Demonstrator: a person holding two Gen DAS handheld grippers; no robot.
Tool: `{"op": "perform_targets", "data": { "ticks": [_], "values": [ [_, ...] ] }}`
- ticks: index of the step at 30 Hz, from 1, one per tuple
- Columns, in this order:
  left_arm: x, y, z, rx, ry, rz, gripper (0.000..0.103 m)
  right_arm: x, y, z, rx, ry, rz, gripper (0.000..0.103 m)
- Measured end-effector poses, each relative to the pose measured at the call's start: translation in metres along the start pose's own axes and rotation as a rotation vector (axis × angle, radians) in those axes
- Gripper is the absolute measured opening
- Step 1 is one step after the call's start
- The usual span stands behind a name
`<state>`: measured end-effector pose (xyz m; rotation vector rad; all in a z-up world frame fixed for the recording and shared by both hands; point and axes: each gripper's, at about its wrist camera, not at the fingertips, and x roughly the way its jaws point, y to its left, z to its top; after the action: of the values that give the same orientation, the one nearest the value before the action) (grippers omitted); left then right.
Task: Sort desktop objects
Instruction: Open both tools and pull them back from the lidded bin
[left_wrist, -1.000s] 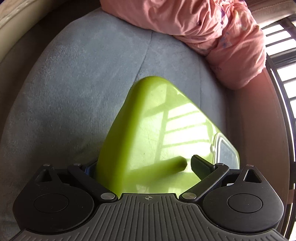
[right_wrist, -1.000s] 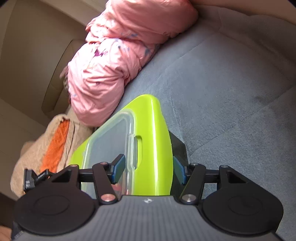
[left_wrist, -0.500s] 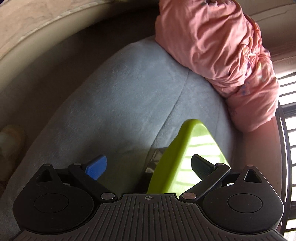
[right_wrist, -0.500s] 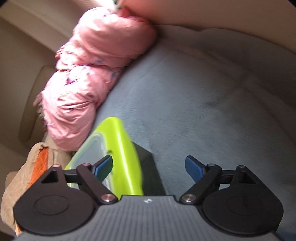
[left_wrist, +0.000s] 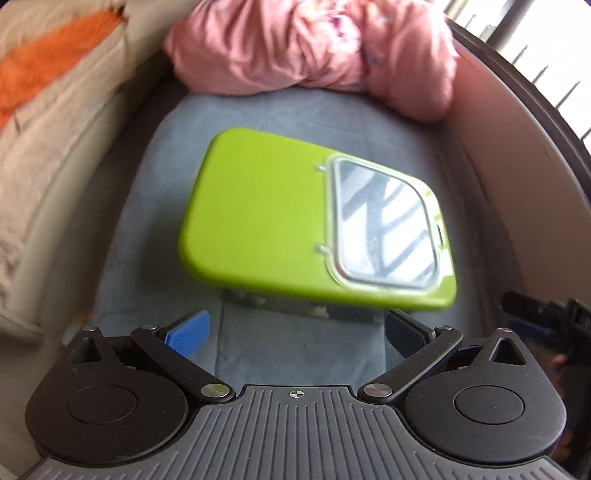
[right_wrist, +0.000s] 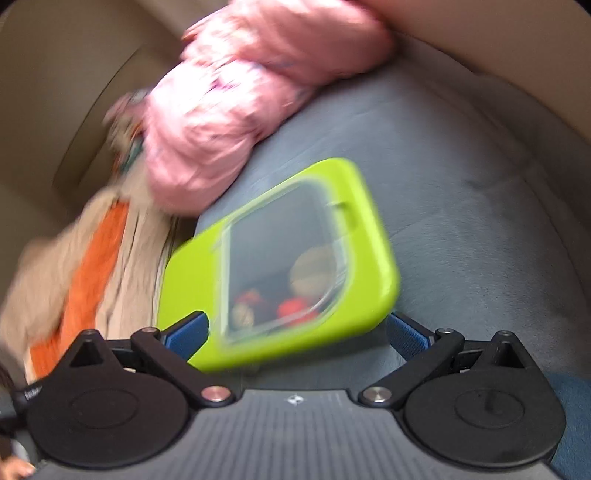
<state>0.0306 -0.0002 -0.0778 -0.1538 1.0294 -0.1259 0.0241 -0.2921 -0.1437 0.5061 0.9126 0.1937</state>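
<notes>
A storage box with a lime-green lid (left_wrist: 258, 214) and a clear window (left_wrist: 384, 229) sits on a grey cushion (left_wrist: 295, 354). My left gripper (left_wrist: 295, 332) is open and empty, just short of the box. In the right wrist view the same lid (right_wrist: 369, 236) is blurred, and small toys (right_wrist: 295, 302) show through its window. My right gripper (right_wrist: 297, 334) is open and empty, close over the near edge of the box. The right gripper also shows in the left wrist view (left_wrist: 546, 314) at the right edge.
A crumpled pink garment (left_wrist: 314, 48) lies at the back of the cushion and shows in the right wrist view (right_wrist: 236, 110). A beige and orange cloth (left_wrist: 48, 81) lies to the left. A curved brown seat rim (left_wrist: 517, 177) bounds the right side.
Both grippers have let go of the box and pulled back from it. The box now sits flat on the cushion with its lid fully in view.
</notes>
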Motion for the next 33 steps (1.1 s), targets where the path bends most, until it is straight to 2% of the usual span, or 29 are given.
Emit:
{"op": "perform_targets", "data": {
  "ticks": [2, 6, 8, 11, 13, 16, 18, 20, 23, 25, 28, 33],
  "values": [
    [-0.019, -0.019, -0.012, 0.063, -0.026, 0.012, 0.103, -0.020, 0.025, -0.008, -0.082, 0.011, -0.021, 0.103],
    [-0.039, -0.043, -0.013, 0.073, -0.080, 0.019, 0.103, -0.062, 0.060, -0.019, -0.186, 0.012, 0.015, 0.103],
    [-0.047, -0.053, -0.012, 0.080, -0.116, 0.067, 0.103, -0.077, 0.074, -0.018, -0.207, 0.006, 0.030, 0.103],
    [-0.056, -0.062, -0.009, 0.101, -0.136, 0.158, 0.103, -0.088, 0.094, -0.011, -0.252, -0.015, -0.033, 0.103],
    [-0.066, -0.064, -0.006, 0.104, -0.136, 0.153, 0.103, -0.090, 0.101, -0.007, -0.249, -0.015, -0.070, 0.103],
    [-0.083, -0.064, 0.000, 0.103, -0.149, 0.132, 0.103, -0.093, 0.104, -0.003, -0.206, 0.001, -0.040, 0.103],
    [-0.093, -0.067, 0.004, 0.111, -0.169, 0.151, 0.103, -0.100, 0.105, -0.002, -0.159, -0.016, -0.023, 0.103],
    [-0.098, -0.070, 0.007, 0.119, -0.187, 0.170, 0.103, -0.104, 0.108, 0.004, -0.133, -0.037, -0.062, 0.103],
    [-0.096, -0.070, 0.010, 0.107, -0.175, 0.139, 0.103, -0.106, 0.111, 0.010, -0.114, -0.044, -0.098, 0.103],
    [-0.088, -0.067, 0.011, 0.096, -0.137, 0.112, 0.103, -0.104, 0.111, 0.010, -0.132, 0.000, -0.058, 0.103],
    [-0.063, -0.060, 0.008, 0.078, -0.062, 0.094, 0.103, -0.094, 0.105, 0.004, -0.132, 0.044, -0.066, 0.103],
    [-0.021, -0.056, -0.004, 0.089, 0.017, 0.200, 0.103, -0.059, 0.093, -0.003, -0.144, 0.124, -0.170, 0.103]
  ]
}}
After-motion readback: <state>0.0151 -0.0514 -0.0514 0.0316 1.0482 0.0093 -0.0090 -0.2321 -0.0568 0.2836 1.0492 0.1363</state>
